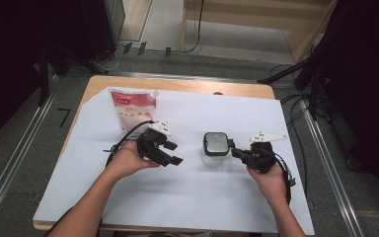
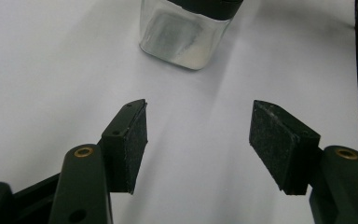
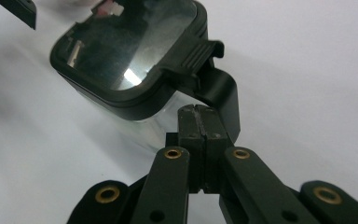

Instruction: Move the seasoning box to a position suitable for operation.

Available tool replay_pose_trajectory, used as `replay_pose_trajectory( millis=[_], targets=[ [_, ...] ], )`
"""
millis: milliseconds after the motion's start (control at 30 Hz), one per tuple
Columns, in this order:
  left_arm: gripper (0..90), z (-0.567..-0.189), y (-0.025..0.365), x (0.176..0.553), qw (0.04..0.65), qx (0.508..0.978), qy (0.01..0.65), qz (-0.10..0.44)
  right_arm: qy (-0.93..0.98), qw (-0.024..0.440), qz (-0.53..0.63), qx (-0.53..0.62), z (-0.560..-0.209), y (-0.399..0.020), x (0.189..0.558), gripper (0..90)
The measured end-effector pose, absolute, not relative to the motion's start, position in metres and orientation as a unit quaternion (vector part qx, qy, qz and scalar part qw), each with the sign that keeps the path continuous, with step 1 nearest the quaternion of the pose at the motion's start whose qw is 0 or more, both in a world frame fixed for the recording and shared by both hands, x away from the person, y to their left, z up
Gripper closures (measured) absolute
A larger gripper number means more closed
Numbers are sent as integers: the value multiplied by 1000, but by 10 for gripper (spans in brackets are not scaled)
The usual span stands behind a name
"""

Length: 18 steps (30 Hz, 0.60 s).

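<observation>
Presently the jar (image 1: 214,154) stands upright near the middle of the desk, slightly toward its right edge, on the white sheet (image 1: 187,197). It is a square, clear container with a black lid (image 1: 215,142) and a latch flap (image 3: 200,60) on the side facing the right gripper.

Handling, as judged: the clear walls look rigid and smooth, so expect a slippery, possibly breakable body. It appears empty or nearly so, hence light and liable to slide or tip when pushed at the lid. Take hold across two opposite flat walls below the lid, or brace the body while the latch is worked.

Right gripper (image 3: 199,112): jaws together, nothing between them, tips set just under the latch, at or very near the jar wall. Left gripper (image 2: 198,135): jaws apart and empty, pointed at the jar from its left side, not touching it.

Surface: the sheet is smooth, flat and offers little friction. A printed pouch (image 1: 132,108) lies near the far left corner, well apart from the jar.

Room: grey floor, cables and dark stands surround the desk.
</observation>
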<state>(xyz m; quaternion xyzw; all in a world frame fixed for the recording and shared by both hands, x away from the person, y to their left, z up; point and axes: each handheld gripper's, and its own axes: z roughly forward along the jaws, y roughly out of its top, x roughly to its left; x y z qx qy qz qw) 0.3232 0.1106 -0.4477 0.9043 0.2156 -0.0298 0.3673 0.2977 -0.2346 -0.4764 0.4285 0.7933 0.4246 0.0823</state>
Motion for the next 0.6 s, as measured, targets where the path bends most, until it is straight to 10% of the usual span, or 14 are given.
replay_pose_trajectory(
  millis=[600],
  targets=[
    [424, -448, 93, 338, 385, 899, 206, -44, 791, 85, 409, 446, -463, -256, 309, 900]
  ],
)
